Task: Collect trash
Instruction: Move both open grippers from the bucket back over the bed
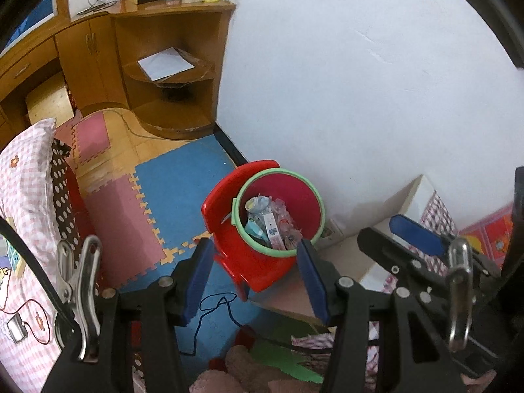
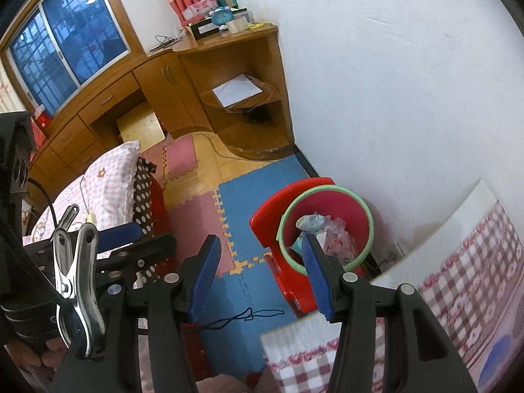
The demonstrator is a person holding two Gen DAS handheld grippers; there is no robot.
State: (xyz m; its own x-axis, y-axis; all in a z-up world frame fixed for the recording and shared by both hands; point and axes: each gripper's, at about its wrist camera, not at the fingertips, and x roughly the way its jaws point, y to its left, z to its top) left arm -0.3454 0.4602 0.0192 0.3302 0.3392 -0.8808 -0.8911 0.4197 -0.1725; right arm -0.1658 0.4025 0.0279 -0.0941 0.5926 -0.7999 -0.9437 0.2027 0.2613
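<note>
A red bin with a green rim [image 1: 304,193] [image 2: 360,209] stands on a red plastic chair [image 1: 226,229] [image 2: 271,226] by the white wall. It holds trash [image 1: 271,222] [image 2: 330,235]: crumpled plastic wrappers, a bottle and a small carton. My left gripper [image 1: 253,281] is open and empty, above and in front of the bin. My right gripper [image 2: 260,275] is open and empty, above the floor left of the bin; it also shows at the right of the left wrist view [image 1: 416,232].
Blue and pink foam floor mats [image 1: 177,183] [image 2: 242,203] lie below, with a dark blue string [image 1: 213,308] [image 2: 242,317]. A pink checked bed [image 1: 23,180] is on the left, a checked blanket [image 2: 458,281] on the right, a wooden desk with corner shelves [image 1: 170,65] [image 2: 242,91] behind.
</note>
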